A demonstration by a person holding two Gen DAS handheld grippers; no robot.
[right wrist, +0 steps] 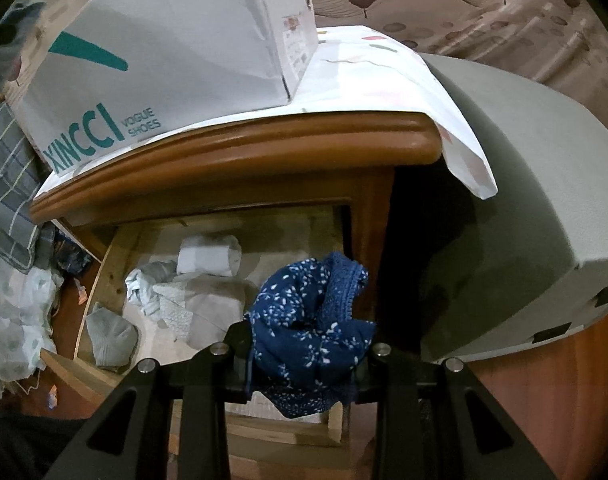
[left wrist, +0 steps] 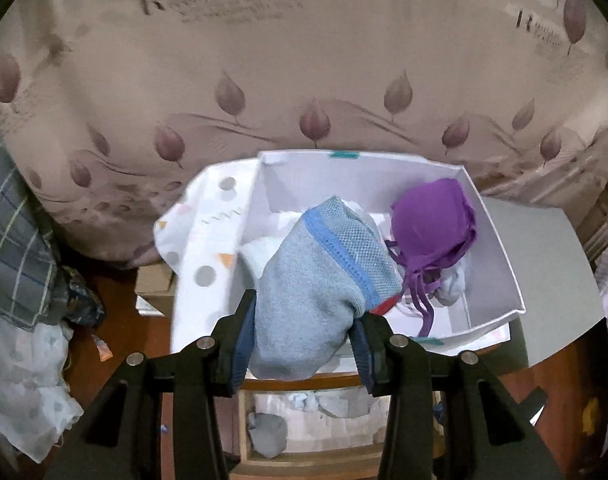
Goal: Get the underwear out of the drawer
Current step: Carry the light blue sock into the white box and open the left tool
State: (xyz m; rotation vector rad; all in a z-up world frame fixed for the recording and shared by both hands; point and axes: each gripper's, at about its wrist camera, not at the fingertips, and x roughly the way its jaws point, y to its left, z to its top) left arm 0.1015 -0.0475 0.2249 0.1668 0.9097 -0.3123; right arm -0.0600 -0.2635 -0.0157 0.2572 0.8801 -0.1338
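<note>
Two grippers, each holding cloth. Left wrist view: left gripper [left wrist: 301, 336] pinches grey underwear with blue trim [left wrist: 320, 280], held above an open white shoebox [left wrist: 492, 240] on the patterned cloth [left wrist: 199, 248]; purple garment [left wrist: 434, 224] inside the box. Open drawer [left wrist: 243, 432] below.

Right wrist view: right gripper [right wrist: 304, 354] clamped on navy speckled underwear [right wrist: 310, 316], over the wooden drawer [right wrist: 103, 276], right side. White and grey garments [right wrist: 199, 300] lie in the drawer.

Shoebox [right wrist: 163, 52] on nightstand [right wrist: 231, 160], open drawer [right wrist: 103, 272] below.
</note>
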